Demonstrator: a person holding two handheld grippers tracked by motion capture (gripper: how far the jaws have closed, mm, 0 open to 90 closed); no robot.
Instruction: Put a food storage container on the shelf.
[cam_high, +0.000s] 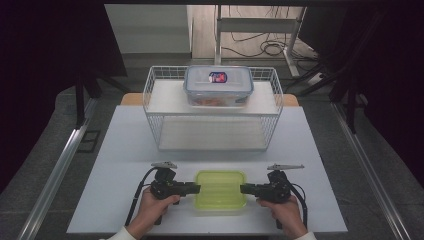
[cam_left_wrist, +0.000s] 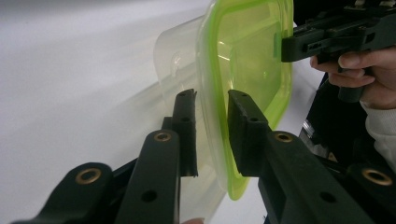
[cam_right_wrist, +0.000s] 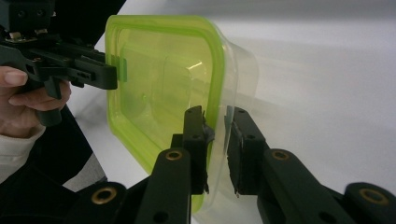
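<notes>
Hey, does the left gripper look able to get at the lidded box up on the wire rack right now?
Probably not as things stand: the left gripper has its jaws astride the rim of the green-lidded container, so it is occupied, though the box sits unobstructed on the wire rack.

A white rectangular tabletop (cam_high: 125, 150) stood on grey carpeted floor (cam_high: 45, 165). Behind it, a pale wooden floor (cam_high: 205, 30) carried black cables (cam_high: 265, 47) and a grey metal frame (cam_high: 255, 25).

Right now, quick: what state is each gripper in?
Left gripper: jaws astride the left rim of the clear plastic container with the lime-green lid, gap visible, not clamped.
Right gripper: jaws astride its right rim, nearly closed; grip cannot be told.
</notes>
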